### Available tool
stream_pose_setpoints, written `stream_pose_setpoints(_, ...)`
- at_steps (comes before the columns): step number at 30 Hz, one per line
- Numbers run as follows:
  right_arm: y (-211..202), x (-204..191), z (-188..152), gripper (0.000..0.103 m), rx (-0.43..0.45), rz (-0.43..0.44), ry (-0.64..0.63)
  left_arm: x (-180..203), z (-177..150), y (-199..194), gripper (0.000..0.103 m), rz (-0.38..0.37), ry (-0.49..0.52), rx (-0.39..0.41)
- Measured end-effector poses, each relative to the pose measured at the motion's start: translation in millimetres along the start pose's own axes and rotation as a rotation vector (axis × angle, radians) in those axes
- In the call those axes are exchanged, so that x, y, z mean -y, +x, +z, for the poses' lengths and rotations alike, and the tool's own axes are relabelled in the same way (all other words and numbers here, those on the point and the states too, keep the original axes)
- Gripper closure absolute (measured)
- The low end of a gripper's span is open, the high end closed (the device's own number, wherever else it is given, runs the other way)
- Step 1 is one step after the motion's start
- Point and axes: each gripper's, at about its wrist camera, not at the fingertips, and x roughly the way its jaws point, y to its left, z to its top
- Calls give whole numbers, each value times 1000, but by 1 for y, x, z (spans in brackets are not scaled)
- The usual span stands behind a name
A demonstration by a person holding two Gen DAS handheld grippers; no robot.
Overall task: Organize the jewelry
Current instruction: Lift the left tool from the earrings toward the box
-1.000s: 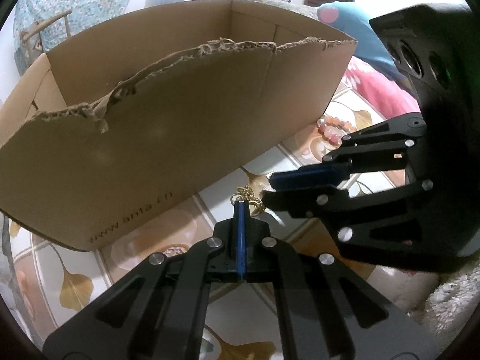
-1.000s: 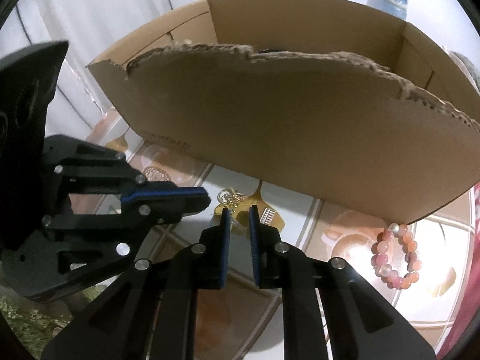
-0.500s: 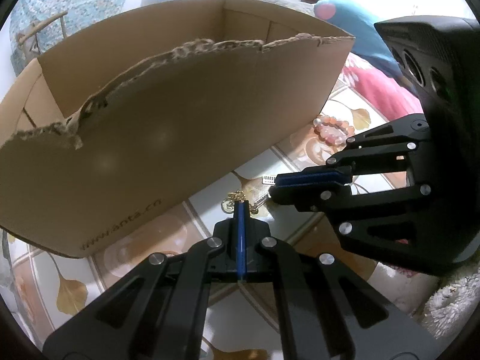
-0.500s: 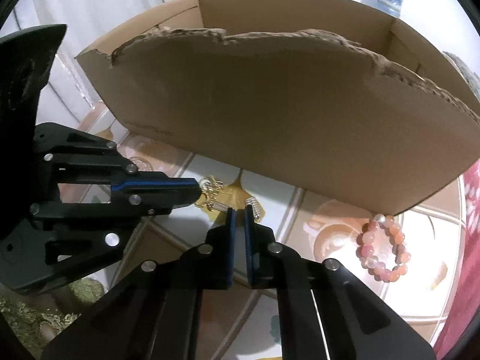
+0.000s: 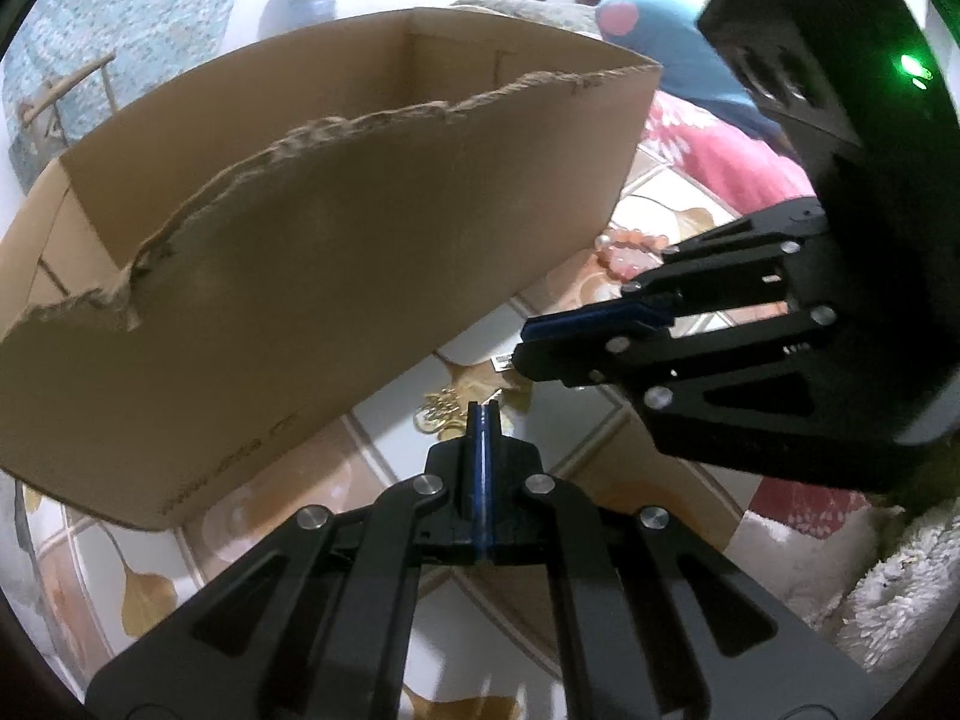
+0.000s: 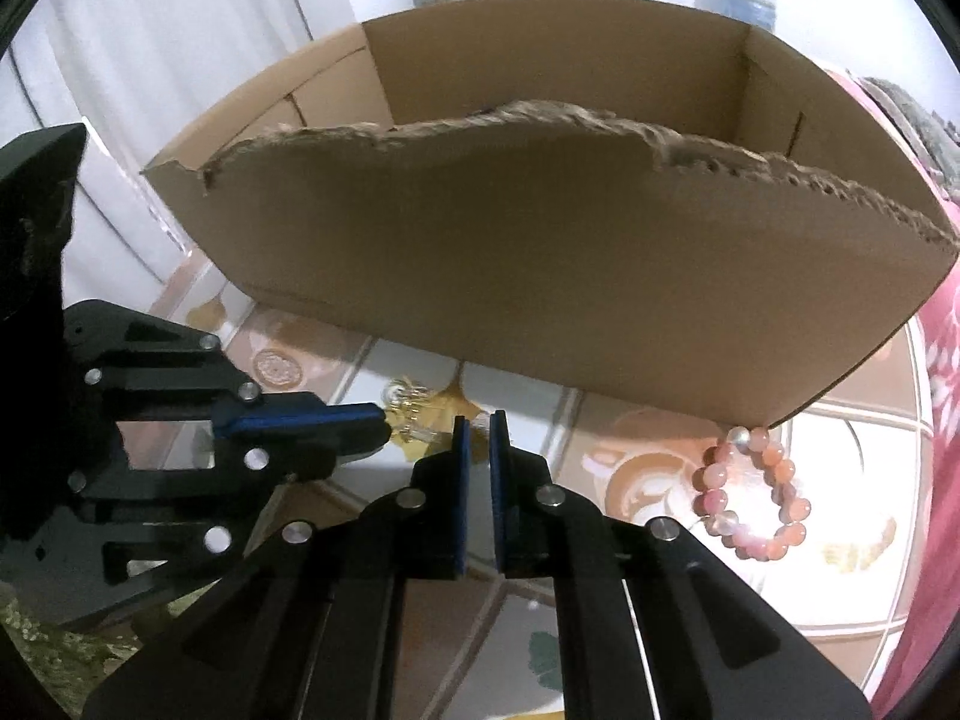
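A gold chain with small charms [image 5: 441, 414] lies on the patterned tabletop in front of a torn cardboard box [image 5: 312, 276]. My left gripper [image 5: 482, 411] is shut, its tips at the chain's near edge; whether it pinches the chain I cannot tell. In the right wrist view the chain [image 6: 411, 414] lies just left of my right gripper [image 6: 478, 420], whose jaws stand slightly apart with nothing between them. A pink bead bracelet [image 6: 750, 495] lies to the right by the box's corner; it also shows in the left wrist view [image 5: 627, 249].
The box [image 6: 540, 276] is open-topped with a ragged front edge and stands right behind the jewelry. A pink floral cloth [image 5: 720, 150] and a white fluffy towel [image 5: 888, 588] lie to the right. The tabletop [image 6: 660, 480] has a tile and leaf pattern.
Both grippers have lifted and pulled back a little from the box. The right jaws narrowed, then opened slightly again. The chain stays on the table.
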Motion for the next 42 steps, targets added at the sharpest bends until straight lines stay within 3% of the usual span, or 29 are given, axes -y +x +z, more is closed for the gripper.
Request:
stream_pose_setpoints(4,-1,6,0,93,-4,-13,-2,3,1,4,101,-9,63,-4)
stream_pose_setpoints(7,-8,13,-4,88,5,0,19,3,4,8,90,-8,93,-11)
stream_pose_setpoints(10,-10,18,-7,88,7,15,39,3,5,9,88,-8,132,-16)
stream_pose_setpoints(24,-21,44,-22,87,27,39,83,19,12,25,89,14,258,-70)
stream_pose_setpoints(37,-35,56,-24,88,41,43,94,35,8,25,98,60,327,-73)
stream_pose_setpoints(42,-37,57,-24,88,41,40,99,35,7,16,101,61,309,-42)
